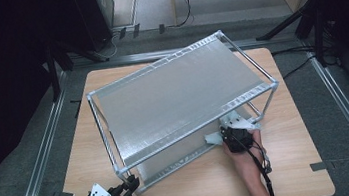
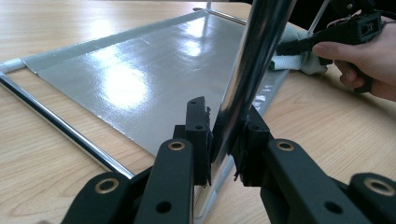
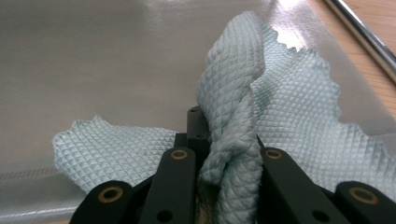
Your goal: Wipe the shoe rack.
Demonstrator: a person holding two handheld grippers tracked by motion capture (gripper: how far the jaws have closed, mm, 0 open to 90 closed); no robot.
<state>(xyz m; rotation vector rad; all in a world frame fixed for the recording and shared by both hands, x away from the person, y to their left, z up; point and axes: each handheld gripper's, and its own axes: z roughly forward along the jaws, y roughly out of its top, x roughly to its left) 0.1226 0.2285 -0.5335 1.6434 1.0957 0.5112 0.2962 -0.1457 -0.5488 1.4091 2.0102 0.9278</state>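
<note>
While the left gripper point(image 2: 224, 140) pinches the rack's corner post point(image 2: 252, 65) at seven o'clock on the table point(image 1: 291, 164), the right gripper point(image 3: 224, 140) — jaws clamped on the pale cloth point(image 3: 299, 121) at five o'clock — should wipe the lower shelf point(image 2: 140, 79) flat and steadily; the upper shelf point(image 1: 177, 97) hides the far half.

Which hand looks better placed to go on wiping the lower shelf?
The right gripper: it clamps the pale blue waffle-textured cloth against the silvery lower shelf. The left gripper is clamped on the chrome corner post.
</note>
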